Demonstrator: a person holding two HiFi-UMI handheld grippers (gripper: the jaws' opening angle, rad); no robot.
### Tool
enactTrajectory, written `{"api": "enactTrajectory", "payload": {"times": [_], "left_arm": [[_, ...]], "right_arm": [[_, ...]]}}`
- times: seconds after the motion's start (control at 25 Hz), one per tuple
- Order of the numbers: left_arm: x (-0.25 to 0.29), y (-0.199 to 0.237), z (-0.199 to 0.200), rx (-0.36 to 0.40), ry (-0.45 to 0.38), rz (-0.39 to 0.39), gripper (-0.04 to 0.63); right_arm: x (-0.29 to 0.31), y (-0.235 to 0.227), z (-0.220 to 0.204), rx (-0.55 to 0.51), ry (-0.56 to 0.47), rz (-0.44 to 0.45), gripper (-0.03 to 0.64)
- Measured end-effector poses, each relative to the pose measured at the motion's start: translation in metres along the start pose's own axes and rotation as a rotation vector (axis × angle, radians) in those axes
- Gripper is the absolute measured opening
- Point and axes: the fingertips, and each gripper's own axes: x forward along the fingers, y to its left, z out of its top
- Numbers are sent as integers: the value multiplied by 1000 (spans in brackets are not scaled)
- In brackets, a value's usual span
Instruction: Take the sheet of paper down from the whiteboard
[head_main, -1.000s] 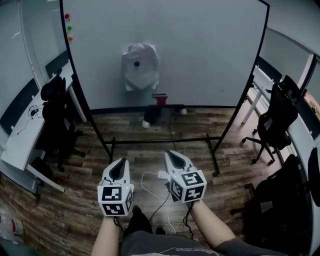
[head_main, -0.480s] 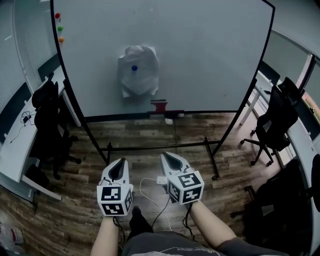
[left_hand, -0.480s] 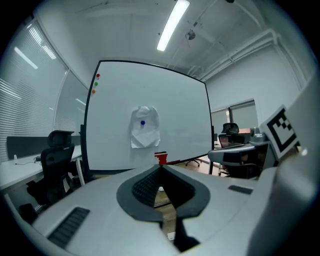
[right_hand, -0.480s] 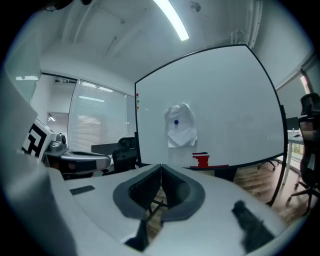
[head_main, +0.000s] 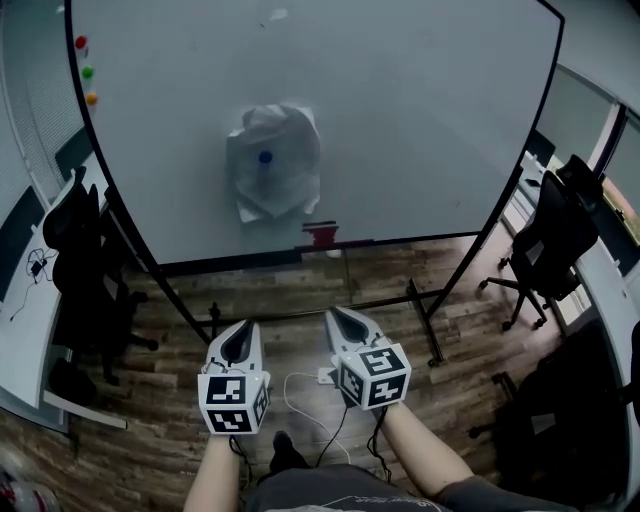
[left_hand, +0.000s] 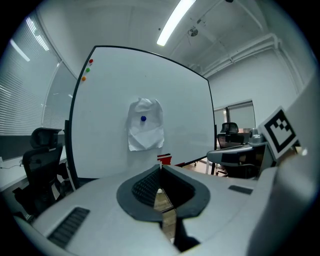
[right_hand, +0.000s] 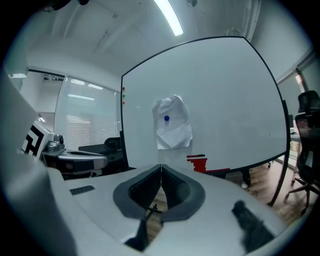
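**Both grippers shut, paper well out of reach**

The sheet of paper (head_main: 272, 160) hangs on the whiteboard (head_main: 420, 110), low down and a bit left of the middle. It is white and crumpled. A small blue magnet (head_main: 265, 157) sits near its top and pins it there, which is why it does not fall. The bottom edge hangs loose.

The left gripper (head_main: 243, 326) and the right gripper (head_main: 335, 312) are side by side, low down in front of the person. Both point at the board. Each has its jaws pressed together with nothing in them. They are well apart from the paper, so I think the person must come closer and open a jaw before any grab.

Three round magnets, red (head_main: 81, 43), green (head_main: 87, 72) and orange (head_main: 92, 98), sit in the board's top left corner, far from the paper. A small red thing (head_main: 322, 233) rests on the ledge just under the paper; it may be an eraser, but it is too small to tell.

The stand's black bar (head_main: 310, 308) runs low across the wooden floor, between the person and the board, and feet could bump it. A white cable (head_main: 300, 385) lies near the feet too. One black office chair (head_main: 75, 260) stands on the left and another chair (head_main: 555, 240) on the right, both off to the sides. Nothing blocks the way to the paper higher up
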Motion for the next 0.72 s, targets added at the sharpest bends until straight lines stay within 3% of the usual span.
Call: {"api": "enactTrajectory", "payload": {"times": [0.72], "left_arm": [[113, 84, 40, 29, -34, -168, 25]], "right_arm": [[121, -28, 33, 50, -17, -199, 23]]}}
